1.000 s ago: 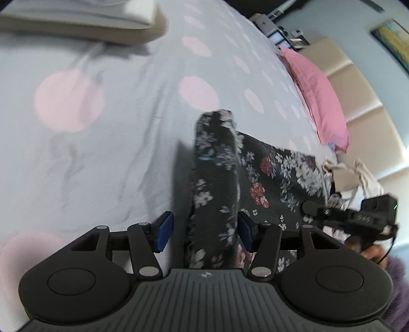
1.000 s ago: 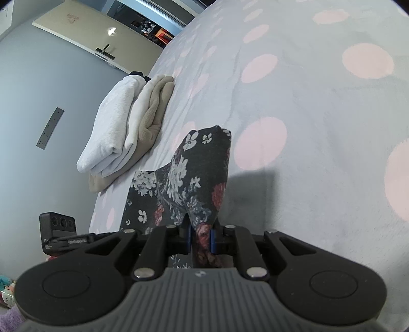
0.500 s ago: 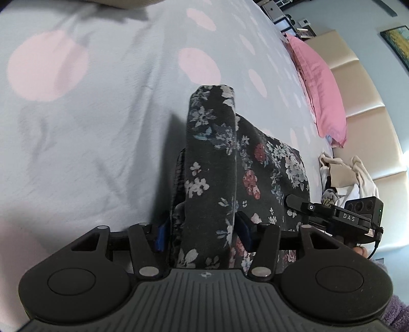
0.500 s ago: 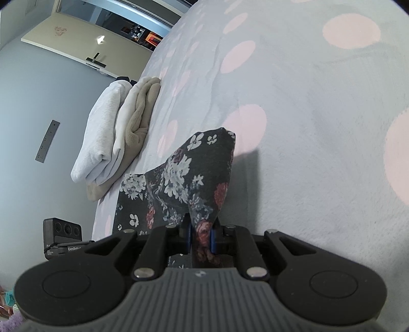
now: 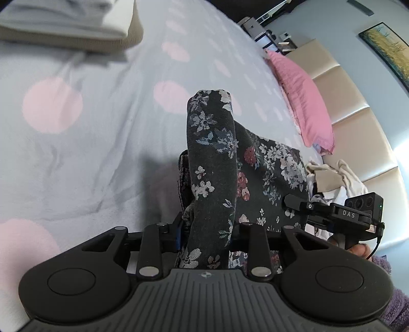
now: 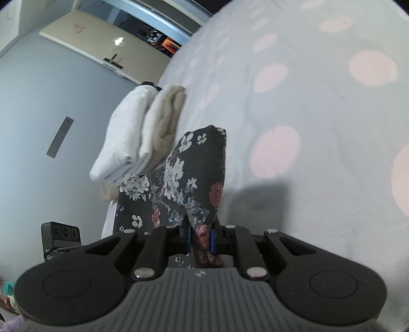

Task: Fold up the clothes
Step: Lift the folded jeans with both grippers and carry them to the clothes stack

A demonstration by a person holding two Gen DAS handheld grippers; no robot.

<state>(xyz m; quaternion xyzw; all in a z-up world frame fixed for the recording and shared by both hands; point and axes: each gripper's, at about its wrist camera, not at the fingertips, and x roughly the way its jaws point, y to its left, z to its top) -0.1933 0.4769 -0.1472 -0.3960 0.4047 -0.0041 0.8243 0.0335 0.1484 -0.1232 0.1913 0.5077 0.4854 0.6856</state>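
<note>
A dark floral garment (image 5: 214, 163) hangs folded between both grippers above the polka-dot bed sheet (image 5: 76, 143). My left gripper (image 5: 207, 237) is shut on one folded corner of it, the cloth standing up in a thick roll between the jaws. My right gripper (image 6: 200, 240) is shut on the other corner (image 6: 199, 173), cloth pinched between the blue pads. The right gripper also shows at the right of the left wrist view (image 5: 340, 214).
A stack of folded white and beige clothes (image 6: 143, 138) lies on the bed, also at the top left of the left wrist view (image 5: 69, 23). A pink pillow (image 5: 301, 97) and a heap of unfolded pale clothes (image 5: 332, 178) lie by the padded headboard (image 5: 358, 122).
My left gripper has closed from open onto the garment's folded corner. Both grippers have lifted the cloth and shifted over the bed toward the folded stack. The right gripper stayed shut.
</note>
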